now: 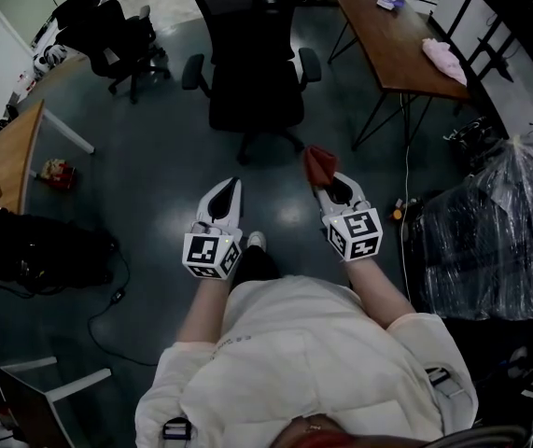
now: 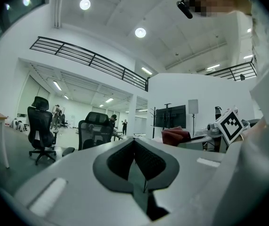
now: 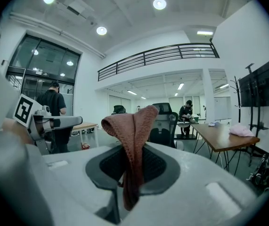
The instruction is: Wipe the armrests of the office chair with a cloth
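Right gripper (image 1: 326, 183) is clamped on a fold of the cloth (image 1: 319, 163) (probably soft, light and limp, best held bunched), left gripper (image 1: 232, 187) closed and empty, chair (image 1: 252, 82) armrests (image 1: 310, 63) well ahead.

A brown table (image 1: 387, 49) stands on dark floor (image 1: 154, 175) under round ceiling lights (image 3: 159, 4).

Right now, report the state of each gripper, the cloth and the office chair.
left gripper: jaws shut, nothing between them.
right gripper: shut on the cloth.
cloth: pinched at a fold, bunched above the jaws, clear of the chair.
office chair: upright, unoccupied, armrests not yet touched.
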### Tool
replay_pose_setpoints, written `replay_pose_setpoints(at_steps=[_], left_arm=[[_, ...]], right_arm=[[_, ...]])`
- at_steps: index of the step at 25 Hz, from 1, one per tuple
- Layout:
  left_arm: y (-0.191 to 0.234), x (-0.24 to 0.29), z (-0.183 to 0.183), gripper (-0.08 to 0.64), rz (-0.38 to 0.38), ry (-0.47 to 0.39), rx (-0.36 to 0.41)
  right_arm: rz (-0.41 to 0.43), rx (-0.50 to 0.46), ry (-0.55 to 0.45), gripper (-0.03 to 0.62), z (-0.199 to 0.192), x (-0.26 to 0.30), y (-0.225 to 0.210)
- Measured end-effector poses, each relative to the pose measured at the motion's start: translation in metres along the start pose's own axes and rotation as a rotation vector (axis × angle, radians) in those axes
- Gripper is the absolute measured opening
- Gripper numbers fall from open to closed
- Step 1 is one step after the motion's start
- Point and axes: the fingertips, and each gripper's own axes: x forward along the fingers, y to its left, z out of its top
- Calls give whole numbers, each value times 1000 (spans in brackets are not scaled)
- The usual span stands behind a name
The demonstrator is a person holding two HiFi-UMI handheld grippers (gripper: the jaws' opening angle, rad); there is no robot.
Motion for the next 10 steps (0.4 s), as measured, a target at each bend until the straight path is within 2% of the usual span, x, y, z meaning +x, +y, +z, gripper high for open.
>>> replay_pose_setpoints(at_steps=[10], left_arm=[[-4,3,-14,15,-20,34,-12]], right_arm=[[-13,23,7,46,-8,-2,-4]])
